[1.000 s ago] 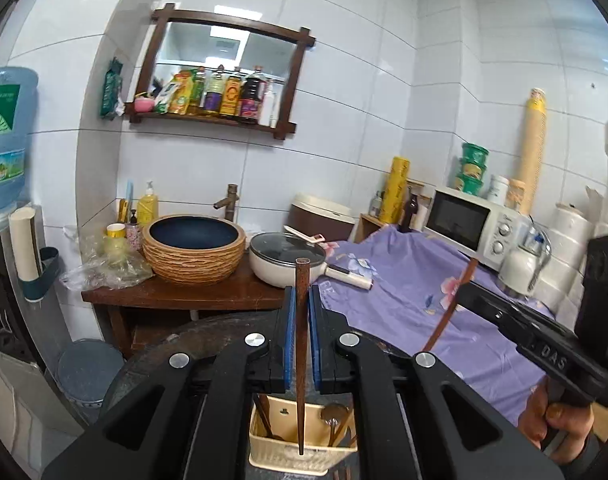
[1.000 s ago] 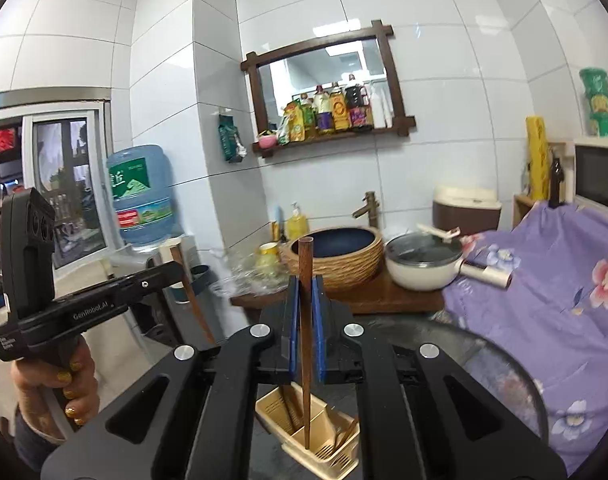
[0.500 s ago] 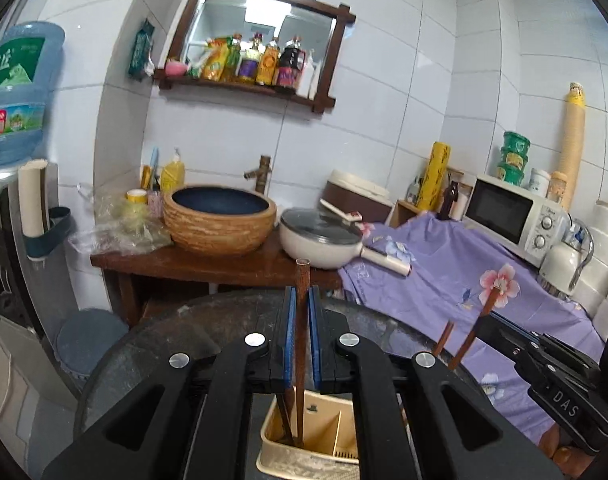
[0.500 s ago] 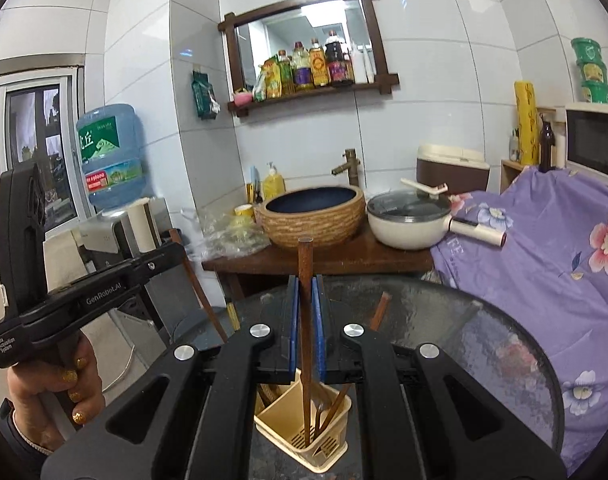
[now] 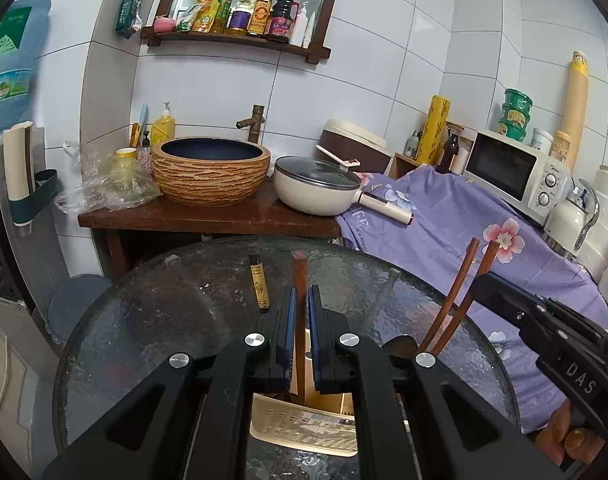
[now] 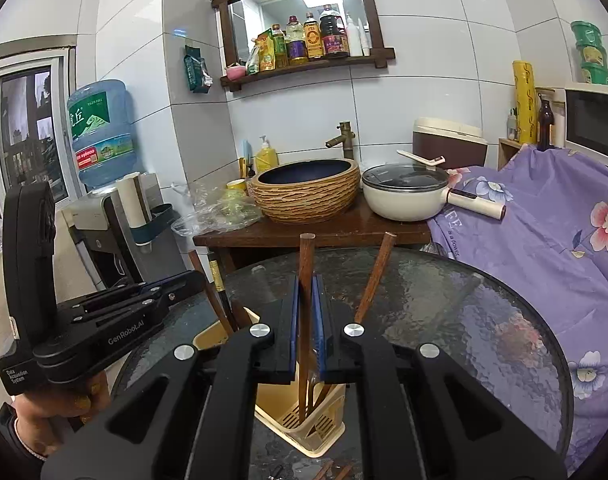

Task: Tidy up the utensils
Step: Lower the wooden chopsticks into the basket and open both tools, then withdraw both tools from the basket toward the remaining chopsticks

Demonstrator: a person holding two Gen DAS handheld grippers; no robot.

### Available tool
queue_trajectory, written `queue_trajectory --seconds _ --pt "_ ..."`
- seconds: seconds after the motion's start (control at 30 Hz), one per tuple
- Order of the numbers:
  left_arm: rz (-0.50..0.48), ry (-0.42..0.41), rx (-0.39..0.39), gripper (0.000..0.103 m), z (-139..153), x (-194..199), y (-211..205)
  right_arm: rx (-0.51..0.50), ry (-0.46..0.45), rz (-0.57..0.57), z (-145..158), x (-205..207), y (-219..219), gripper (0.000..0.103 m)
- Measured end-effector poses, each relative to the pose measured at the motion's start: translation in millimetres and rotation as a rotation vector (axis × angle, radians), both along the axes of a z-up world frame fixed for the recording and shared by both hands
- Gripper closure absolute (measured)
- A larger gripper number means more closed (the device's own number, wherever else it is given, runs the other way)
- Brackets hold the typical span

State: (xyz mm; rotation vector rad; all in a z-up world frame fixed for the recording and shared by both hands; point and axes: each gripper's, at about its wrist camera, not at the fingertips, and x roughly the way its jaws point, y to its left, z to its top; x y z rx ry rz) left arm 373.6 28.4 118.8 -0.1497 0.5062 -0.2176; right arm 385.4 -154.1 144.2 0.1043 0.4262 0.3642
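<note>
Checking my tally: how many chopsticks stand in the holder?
4: a brown chopstick in the left gripper, a second chopstick in the right gripper, a black chopstick beside the left gripper, a leaning chopstick right of the right gripper. More may hide inside the holder.

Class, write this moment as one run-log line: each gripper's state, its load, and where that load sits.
left gripper: shut on brown wooden chopstick | right gripper: shut on brown chopstick | both tips inside beige plastic utensil basket | round glass table
</note>
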Motion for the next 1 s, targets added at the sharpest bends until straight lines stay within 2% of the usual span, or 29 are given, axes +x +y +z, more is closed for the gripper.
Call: queue_trajectory --seconds 0.1,0.17,0.23,0.3,0.33,0.37,0.43,0.5,0.57,0.8,0.87,1.0 --pt "-0.005 0.007 0.002 0.096 -2.0 -0.4 -1.2 -0.008 0.016 0.004 -4.9 0.9 0.0 0.095" --pt "-0.016 0.006 0.009 0.090 -2.6 -2.9 -2.1 -0.008 0.027 0.003 -10.6 -0.3 -1.6 0.094" --pt "-0.016 -0.003 0.010 0.066 -2.8 -8.5 -2.2 -0.002 0.030 -0.003 -14.4 -4.9 -4.6 0.091" --pt "-0.014 -0.016 0.012 0.051 -2.9 -15.4 -1.3 0.006 0.026 -0.011 -17.4 -12.8 -8.1 0.068" --pt "-0.012 -0.029 0.020 0.042 -3.6 -22.5 0.1 0.011 0.018 -0.017 -18.9 -19.2 -10.1 0.044" --pt "-0.010 -0.034 0.026 0.039 -4.2 -26.5 0.2 0.013 0.004 -0.027 -20.3 -25.8 -12.1 0.036" --pt "-0.002 -0.037 0.040 0.021 -9.8 -38.9 2.7 -0.016 -0.013 -0.054 -25.9 -40.2 -13.7 0.035" --pt "-0.001 -0.026 0.047 0.010 -16.9 -46.5 3.8 -0.041 0.015 -0.055 -37.5 -50.8 -14.1 0.030" --pt "-0.012 0.006 0.054 0.008 -31.6 -56.3 4.9 -0.053 0.067 -0.045 -52.1 -56.9 -13.8 0.025" --pt "-0.013 0.150 0.120 0.008 -92.3 -77.1 4.6 -0.143 0.292 -0.105 -129.0 -68.9 -18.8 0.025" --pt "-0.023 0.197 0.155 0.010 -111.4 -80.0 1.9 -0.149 0.351 -0.102 -148.3 -70.1 -18.9 0.031" --pt "-0.054 0.271 0.155 0.024 -137.1 -80.6 0.1 -0.186 0.420 -0.093 -173.9 -72.4 -10.3 0.041"
